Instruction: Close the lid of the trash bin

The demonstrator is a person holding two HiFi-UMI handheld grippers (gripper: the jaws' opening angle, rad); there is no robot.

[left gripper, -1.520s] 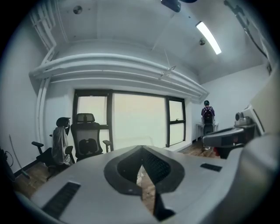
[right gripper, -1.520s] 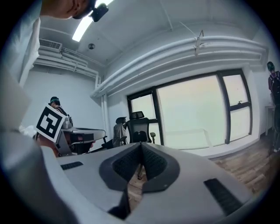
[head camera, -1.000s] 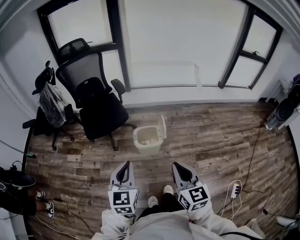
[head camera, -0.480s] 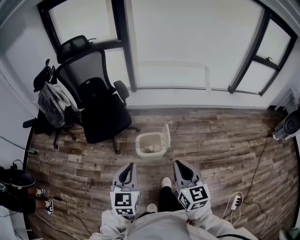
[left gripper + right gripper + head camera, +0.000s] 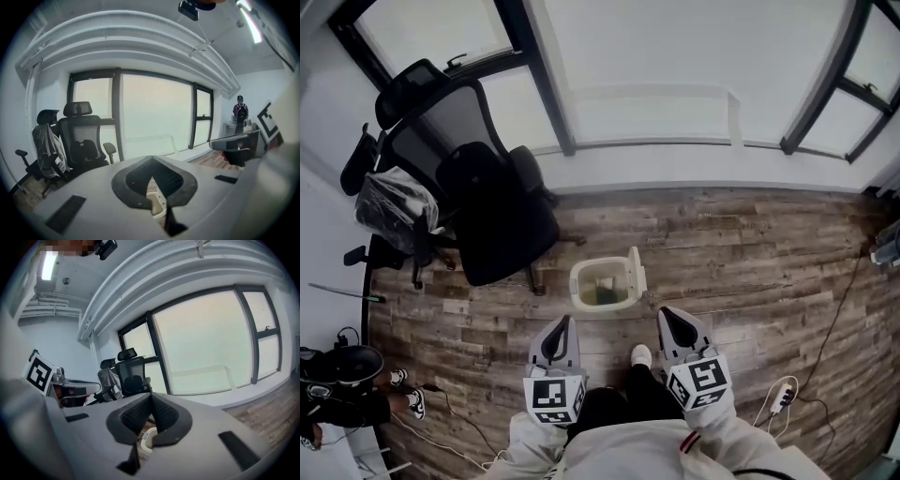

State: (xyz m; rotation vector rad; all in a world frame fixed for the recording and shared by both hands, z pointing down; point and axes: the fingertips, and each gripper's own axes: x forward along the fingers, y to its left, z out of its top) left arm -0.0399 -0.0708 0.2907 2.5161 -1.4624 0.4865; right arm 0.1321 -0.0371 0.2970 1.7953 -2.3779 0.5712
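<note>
Chairs stood at the far left of the room: a second chair [image 5: 389, 202] with a grey bag hung over it, and just right of it a black office chair [image 5: 492, 211]. Both were on the wood floor [image 5: 750, 253], near the big window [image 5: 675, 56].

The trash bin [image 5: 598, 286] sat on the floor in the middle, just right of the black chair and close to the person's feet. It was pale and it was open. Its lid [image 5: 637, 270] stood straight up on the bin's right side. Something dark showed at the bottom of the bin.

The left gripper [image 5: 558, 328] pointed at the bin from the near side but did not touch it. Its jaws were together at the tips, with nothing between them. A white shoe [image 5: 641, 355] showed between the two grippers. The right gripper [image 5: 666, 314] was close to the lid on its near side, not touching it. Its jaws were together too and held nothing.

A white power strip [image 5: 781, 397] lay on the floor at the near right.
</note>
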